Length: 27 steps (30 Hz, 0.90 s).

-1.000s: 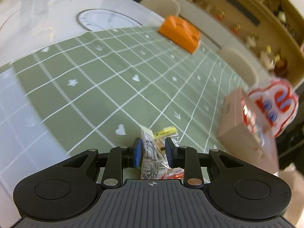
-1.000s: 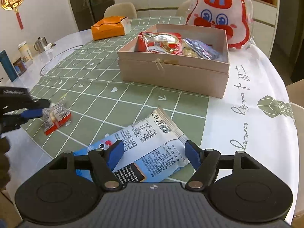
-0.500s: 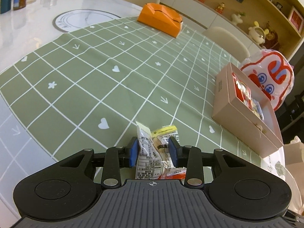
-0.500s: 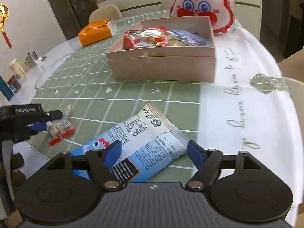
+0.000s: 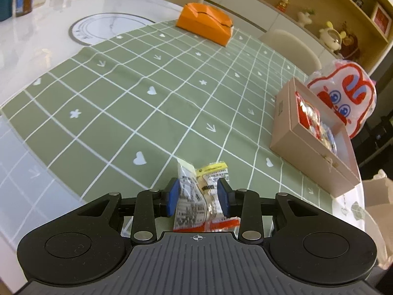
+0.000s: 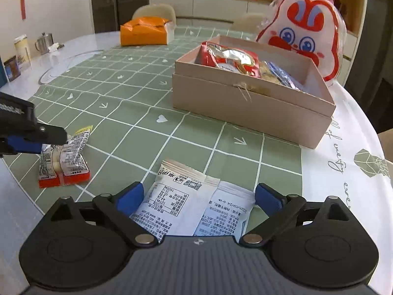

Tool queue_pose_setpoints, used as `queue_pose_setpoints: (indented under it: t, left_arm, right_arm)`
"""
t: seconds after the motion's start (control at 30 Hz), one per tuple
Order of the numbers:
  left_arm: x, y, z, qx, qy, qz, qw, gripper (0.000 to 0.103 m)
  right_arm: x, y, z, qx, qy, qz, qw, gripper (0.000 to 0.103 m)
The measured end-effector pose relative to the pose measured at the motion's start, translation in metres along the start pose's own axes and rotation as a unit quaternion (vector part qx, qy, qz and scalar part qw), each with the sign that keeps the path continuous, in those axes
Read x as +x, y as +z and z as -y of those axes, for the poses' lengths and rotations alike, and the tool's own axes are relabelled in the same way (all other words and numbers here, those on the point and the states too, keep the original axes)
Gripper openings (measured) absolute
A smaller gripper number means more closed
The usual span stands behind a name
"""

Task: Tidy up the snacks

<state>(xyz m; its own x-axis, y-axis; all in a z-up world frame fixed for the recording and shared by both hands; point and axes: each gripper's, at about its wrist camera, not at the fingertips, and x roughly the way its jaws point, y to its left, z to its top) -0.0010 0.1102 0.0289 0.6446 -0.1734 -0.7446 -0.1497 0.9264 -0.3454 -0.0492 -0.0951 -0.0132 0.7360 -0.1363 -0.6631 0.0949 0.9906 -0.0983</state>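
A small clear snack packet [image 5: 194,204] with a red end lies on the green checked cloth [image 5: 147,113]. My left gripper [image 5: 197,194] straddles it, jaws closing, both blue pads against the wrapper. The right wrist view shows the same packet [image 6: 66,164] at the left, under that gripper's fingers [image 6: 46,132]. A white and blue snack bag [image 6: 191,196] lies flat, label side up, between the jaws of my right gripper [image 6: 199,196]. Those jaws are opening and clear of the bag. Beyond it stands the open beige box [image 6: 245,105], holding a red packet [image 6: 228,59] and other snacks.
A rabbit-shaped bag [image 6: 302,36] leans behind the box. An orange box [image 6: 145,32] sits at the far end of the cloth. Jars and a metal mug [image 6: 44,41] stand on the marble top at the left. Chairs and shelves lie beyond.
The left jaws have widened, so the squeezed packet now spreads out between them. The right gripper has moved forward and lower over the bag, and its jaws have spread much wider.
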Motion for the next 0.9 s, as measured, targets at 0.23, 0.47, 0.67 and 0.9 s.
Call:
queue_pose_setpoints:
  t: [0.23,0.47,0.67,0.9]
  left_arm:
    - [-0.006,0.000,0.022,0.042,0.004,-0.014,0.9990,0.038]
    - [0.013,-0.007,0.054,0.116,0.028,-0.048,0.9917,0.039]
    - [0.021,-0.005,0.058,0.134,0.036,-0.051,0.9890,0.039]
    - [0.024,-0.005,0.063,0.150,0.021,-0.059,0.9868,0.054]
  right_arm:
    - [0.001,-0.003,0.007,0.015,0.013,0.008,1.000,0.101]
    - [-0.001,-0.005,0.010,0.015,0.023,0.013,1.000,0.101]
    - [-0.002,-0.006,0.013,0.017,0.030,0.016,0.999,0.101]
    - [-0.002,-0.007,0.012,0.014,0.028,0.016,0.999,0.101]
